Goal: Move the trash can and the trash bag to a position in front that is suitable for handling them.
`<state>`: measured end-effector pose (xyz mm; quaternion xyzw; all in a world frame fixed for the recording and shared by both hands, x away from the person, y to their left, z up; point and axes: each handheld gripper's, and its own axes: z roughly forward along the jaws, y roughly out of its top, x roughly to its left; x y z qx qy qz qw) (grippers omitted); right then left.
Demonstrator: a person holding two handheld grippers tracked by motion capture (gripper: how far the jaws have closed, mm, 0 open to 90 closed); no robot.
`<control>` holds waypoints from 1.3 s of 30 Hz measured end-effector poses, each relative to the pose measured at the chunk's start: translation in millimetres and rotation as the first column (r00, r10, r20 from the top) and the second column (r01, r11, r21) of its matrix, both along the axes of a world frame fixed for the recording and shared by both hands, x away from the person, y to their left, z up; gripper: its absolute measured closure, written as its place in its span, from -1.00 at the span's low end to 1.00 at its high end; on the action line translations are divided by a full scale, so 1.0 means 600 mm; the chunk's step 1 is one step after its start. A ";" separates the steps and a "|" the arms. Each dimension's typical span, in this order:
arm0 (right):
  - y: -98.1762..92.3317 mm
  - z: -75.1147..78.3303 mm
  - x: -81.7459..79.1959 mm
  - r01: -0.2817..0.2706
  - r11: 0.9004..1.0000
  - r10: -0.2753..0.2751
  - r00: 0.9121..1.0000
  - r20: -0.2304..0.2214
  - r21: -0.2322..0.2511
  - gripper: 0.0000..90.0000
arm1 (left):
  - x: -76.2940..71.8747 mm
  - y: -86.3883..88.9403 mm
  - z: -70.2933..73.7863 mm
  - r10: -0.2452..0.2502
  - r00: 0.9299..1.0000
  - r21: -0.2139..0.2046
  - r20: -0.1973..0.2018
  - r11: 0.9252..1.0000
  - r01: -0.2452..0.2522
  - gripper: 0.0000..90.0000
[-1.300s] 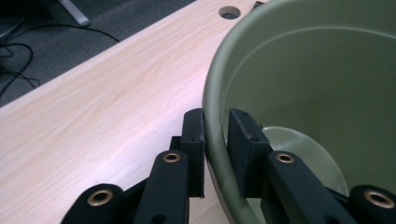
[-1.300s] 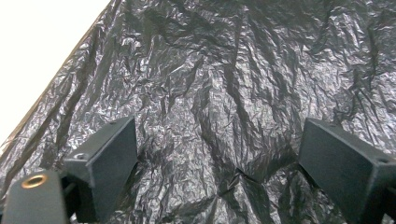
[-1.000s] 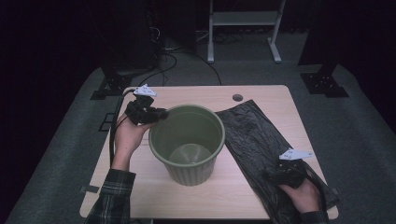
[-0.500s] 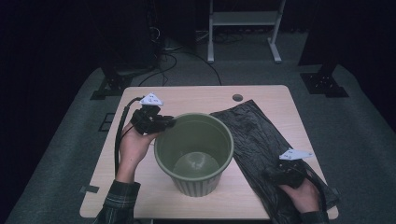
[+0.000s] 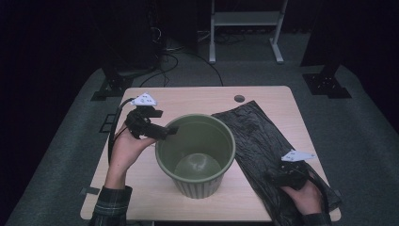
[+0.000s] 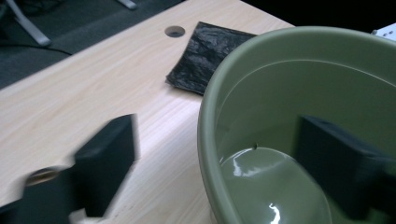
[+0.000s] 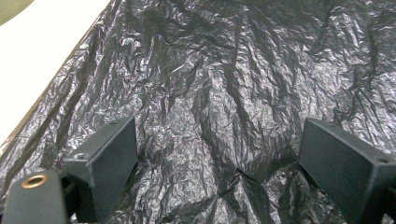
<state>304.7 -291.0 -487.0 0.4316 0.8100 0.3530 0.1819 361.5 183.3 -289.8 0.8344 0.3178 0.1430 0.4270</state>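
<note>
An olive-green bucket point(image 5: 197, 186) stands upright in the middle of the table, with nothing inside. My left gripper point(image 5: 164, 132) is at its left rim. In the left gripper view the left gripper point(image 6: 217, 140) straddles the bucket rim point(image 6: 205, 121), one jaw outside over the wood and one inside. Its jaws have just been opening, and neither pad touches the rim. A crumpled black plastic bag point(image 5: 263, 141) lies flat to the right of the bucket. My right gripper point(image 5: 277, 176) rests low over the bag's near end. In its own view the right gripper point(image 7: 219, 154) is open above the black bag point(image 7: 224, 70).
The light wooden table point(image 5: 197, 101) has a round cable hole point(image 5: 239, 99) near its far edge. The black bag's far corner point(image 6: 205, 56) lies just short of that cable hole point(image 6: 174, 31). Dark floor, cables and a white stand lie beyond the table.
The left gripper, earlier shut on the bucket's rim, has spread its jaws and let go. The bucket slid slightly right and nearer before that. The right gripper has stayed put.
</note>
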 end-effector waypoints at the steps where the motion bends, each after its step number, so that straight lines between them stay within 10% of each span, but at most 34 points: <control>1: 0.000 0.000 0.000 0.000 1.000 0.000 1.000 0.000 0.001 -0.76 | -0.005 0.003 0.002 0.000 1.000 0.002 0.010 1.000 0.000 -0.91; 19: 0.000 0.000 0.000 0.003 1.000 -0.003 1.000 0.000 0.000 -0.76 | -0.121 0.094 0.002 0.048 0.995 -0.008 0.092 0.999 -0.047 -1.00; 39: 0.001 0.000 -0.001 0.009 1.000 -0.009 1.000 0.001 0.000 -0.76 | -0.162 0.103 -0.143 0.079 0.988 -0.010 0.132 0.997 -0.079 -1.00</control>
